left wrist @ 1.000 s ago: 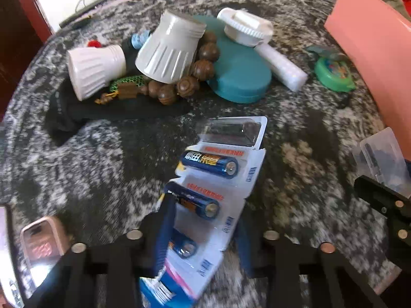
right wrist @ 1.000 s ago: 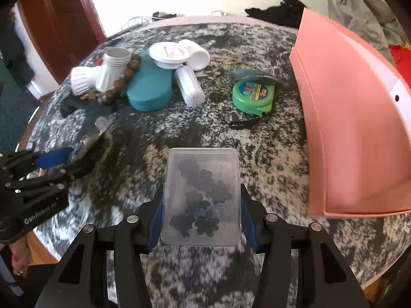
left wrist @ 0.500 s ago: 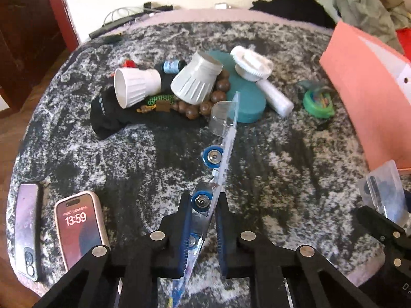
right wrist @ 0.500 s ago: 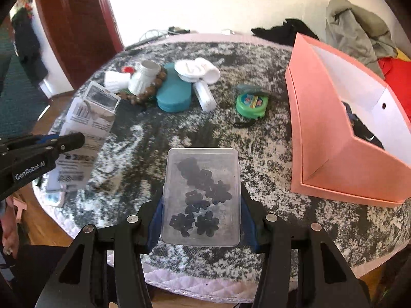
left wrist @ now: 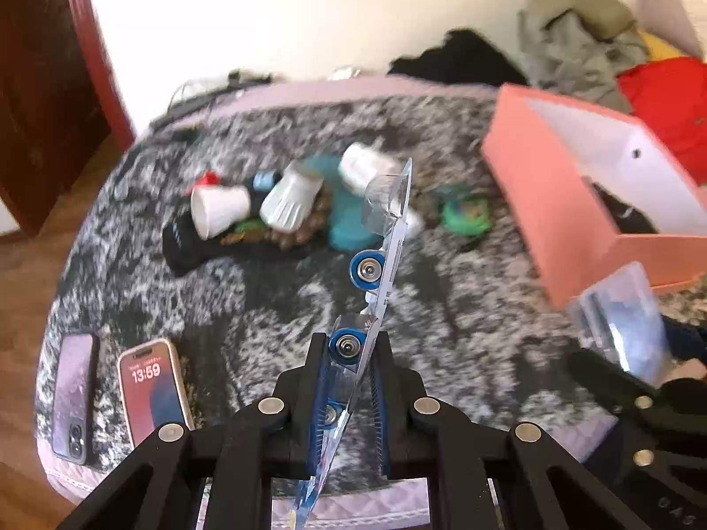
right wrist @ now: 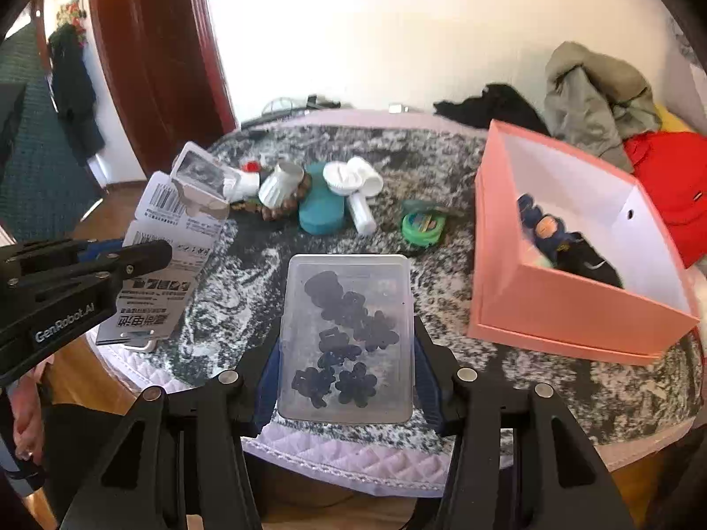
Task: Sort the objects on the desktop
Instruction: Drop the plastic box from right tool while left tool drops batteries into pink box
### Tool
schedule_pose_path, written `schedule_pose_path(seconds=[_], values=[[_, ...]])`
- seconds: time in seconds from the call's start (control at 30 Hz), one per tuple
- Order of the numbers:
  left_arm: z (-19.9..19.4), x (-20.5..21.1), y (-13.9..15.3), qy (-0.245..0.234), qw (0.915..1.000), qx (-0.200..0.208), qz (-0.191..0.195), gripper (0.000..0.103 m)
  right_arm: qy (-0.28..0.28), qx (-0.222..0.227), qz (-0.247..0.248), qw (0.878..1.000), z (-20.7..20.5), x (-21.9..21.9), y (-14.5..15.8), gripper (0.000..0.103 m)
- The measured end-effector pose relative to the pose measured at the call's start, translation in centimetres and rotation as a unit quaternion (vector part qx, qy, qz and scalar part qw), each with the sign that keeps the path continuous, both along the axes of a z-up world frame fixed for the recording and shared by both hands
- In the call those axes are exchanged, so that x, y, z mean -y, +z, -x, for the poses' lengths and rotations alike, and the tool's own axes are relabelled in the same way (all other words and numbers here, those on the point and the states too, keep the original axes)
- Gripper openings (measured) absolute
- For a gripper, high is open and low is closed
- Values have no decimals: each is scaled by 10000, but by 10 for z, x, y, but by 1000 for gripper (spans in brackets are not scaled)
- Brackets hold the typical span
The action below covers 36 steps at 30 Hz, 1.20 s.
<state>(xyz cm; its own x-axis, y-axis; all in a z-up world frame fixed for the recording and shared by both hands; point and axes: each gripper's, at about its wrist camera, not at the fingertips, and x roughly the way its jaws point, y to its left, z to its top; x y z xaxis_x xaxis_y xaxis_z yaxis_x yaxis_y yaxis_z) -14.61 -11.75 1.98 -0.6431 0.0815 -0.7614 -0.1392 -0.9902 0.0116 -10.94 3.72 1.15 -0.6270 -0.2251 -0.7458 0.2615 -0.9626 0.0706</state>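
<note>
My left gripper (left wrist: 351, 353) is shut on a battery blister pack (left wrist: 380, 260) and holds it edge-on, well above the table; the pack's back shows in the right wrist view (right wrist: 176, 238). My right gripper (right wrist: 347, 353) is shut on a clear plastic box (right wrist: 347, 335) with dark flower-shaped pieces inside, held above the table's front edge; it also shows in the left wrist view (left wrist: 623, 313). An open pink box (right wrist: 570, 309) stands at the right with dark items inside.
On the mottled table (right wrist: 247, 291) lie white cups (right wrist: 280, 183), wooden beads, a teal case (right wrist: 320, 212), white plastic parts (right wrist: 353, 176) and a green tape measure (right wrist: 424, 225). Two phones (left wrist: 152, 393) lie at the front left. Clothes are piled behind the pink box.
Both grippers rose and pulled back from the table with their loads. The battery pack went from flat to edge-on. The pink box's inside came into view.
</note>
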Motion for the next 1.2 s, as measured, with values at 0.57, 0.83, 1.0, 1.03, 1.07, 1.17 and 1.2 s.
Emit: schedule_pose_path(seconds=[0.57, 0.83, 1.0, 1.03, 1.07, 1.17, 1.2], values=[[-37, -152, 79, -1368, 9880, -709, 41, 13, -1012, -1060, -159, 9891, -79, -122, 84, 55], [-7, -244, 101, -2032, 9756, -828, 35, 13, -1662, -1330, -274, 9767, -67, -197, 109, 55], [36, -282, 104, -2239, 9714, -787, -22, 13, -1934, -1299, -319, 9720, -22, -236, 112, 55], [46, -288, 103, -2264, 9710, -762, -36, 13, -1966, -1279, -329, 9715, -12, -242, 112, 55], [57, -294, 102, -2289, 9706, -736, -50, 13, -2002, -1250, -342, 9711, 0, -249, 111, 55], [98, -308, 85, -2308, 9715, -535, -79, 13, -2062, -1120, -369, 9714, 42, -265, 100, 55], [113, -311, 76, -2293, 9723, -436, -86, 13, -2081, -1057, -372, 9717, 57, -270, 94, 55]])
